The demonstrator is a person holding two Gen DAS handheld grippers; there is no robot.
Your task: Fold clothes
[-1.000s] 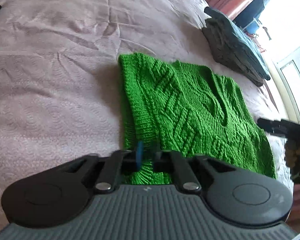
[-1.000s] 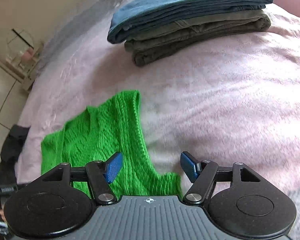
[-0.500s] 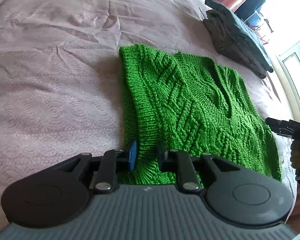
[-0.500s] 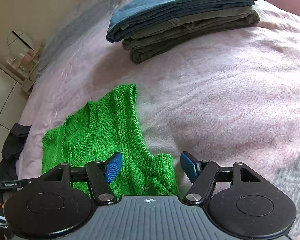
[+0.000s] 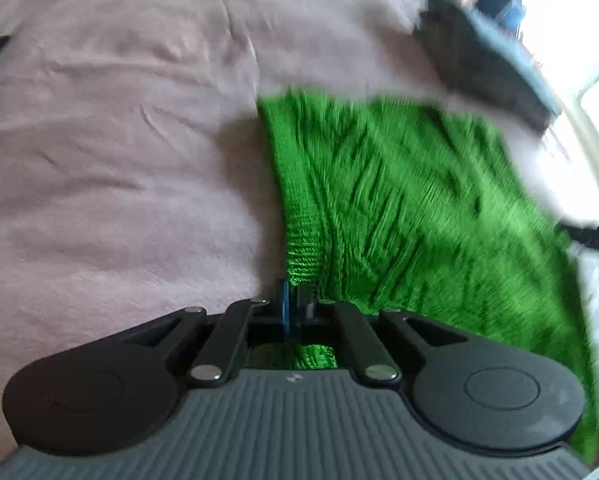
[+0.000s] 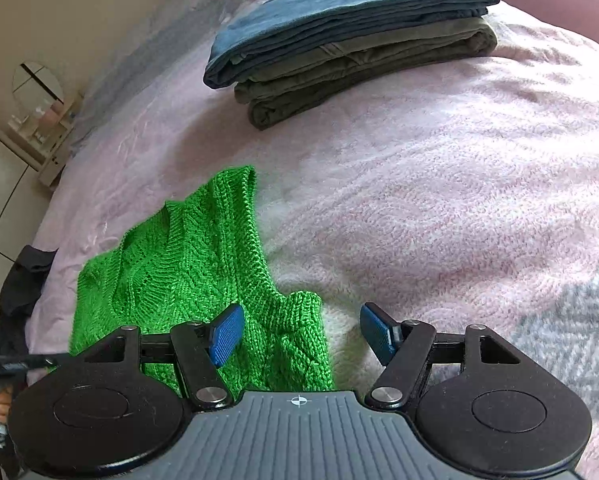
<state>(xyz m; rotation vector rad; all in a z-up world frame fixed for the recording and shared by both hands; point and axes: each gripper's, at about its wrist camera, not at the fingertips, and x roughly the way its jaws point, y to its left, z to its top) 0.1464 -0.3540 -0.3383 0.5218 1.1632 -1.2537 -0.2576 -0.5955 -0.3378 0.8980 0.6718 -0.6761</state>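
A bright green knitted sweater (image 6: pixel 203 264) lies spread on a bed covered by a pale pink bedspread (image 6: pixel 439 208), its cable pattern facing up and its neckline turned away from the right wrist camera. The left claw (image 5: pixel 295 304) has its two fingers pressed together on the sweater's ribbed hem at the near corner, with a strip of green knit visible between the finger arms; from that pinch the fabric rises in a taut ridge toward the rest of the garment. The left wrist view is blurred, so finer detail of the knit there cannot be made out. The right claw (image 6: pixel 299 334) has its fingers spread wide, blue pads (image 6: pixel 225 334) showing, and it hovers over the opposite near corner of the sweater, the left pad above the green knit and the right pad above bare bedspread; whether either pad touches the fabric cannot be told. Well apart from the sweater, farther up the bed, sits a stack of folded clothes (image 6: pixel 351 40): a blue garment on top of olive-grey ones. At the far left edge of the right wrist view, dark fabric (image 6: pixel 23 280) hangs off the bedside.
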